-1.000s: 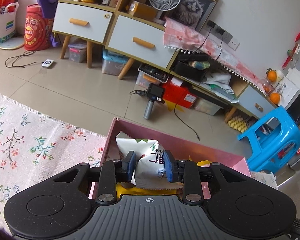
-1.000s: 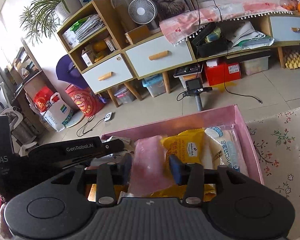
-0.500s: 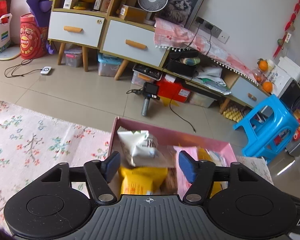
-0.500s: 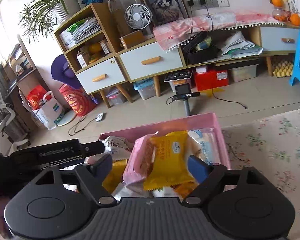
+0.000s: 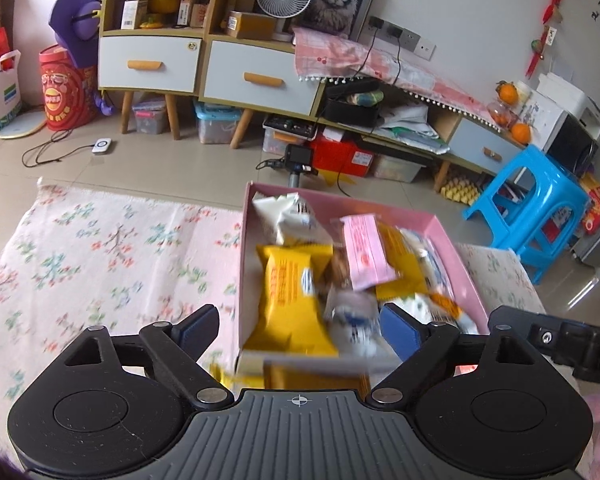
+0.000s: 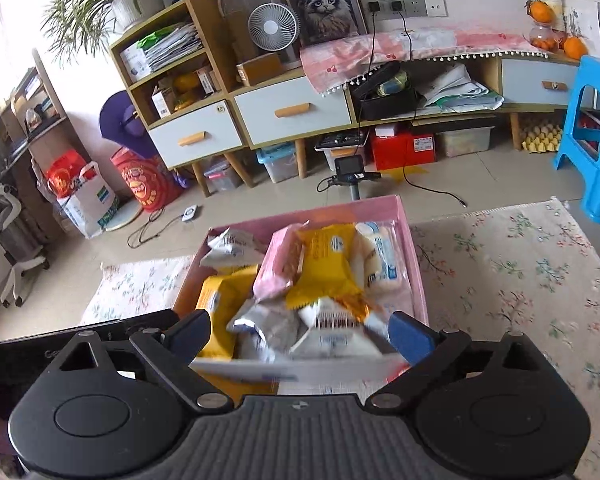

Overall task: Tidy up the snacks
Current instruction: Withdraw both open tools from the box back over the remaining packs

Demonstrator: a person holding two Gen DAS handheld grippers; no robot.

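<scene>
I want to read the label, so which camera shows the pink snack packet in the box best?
The left wrist view: the pink snack packet shows its broad printed face there, lying on top in the pink box, though a little blurred. The right wrist view shows the same packet tilted and partly behind a yellow packet.

A low wooden cabinet (image 6: pixel 284 116) with white drawers and orange handles stands on slanted legs against the white wall (image 5: pixel 472 4). On top of it sit a small white fan (image 6: pixel 273 27) and a framed cat picture (image 6: pixel 325 10); a potted plant (image 6: pixel 112 4) stands above its open shelves. Clear storage bins (image 5: pixel 216 122) are tucked beneath it on the beige tiled floor (image 5: pixel 148 168). A blue plastic stool (image 5: pixel 528 208) stands right of the cabinet. A floral rug (image 5: pixel 100 248) lies in front of it.
</scene>
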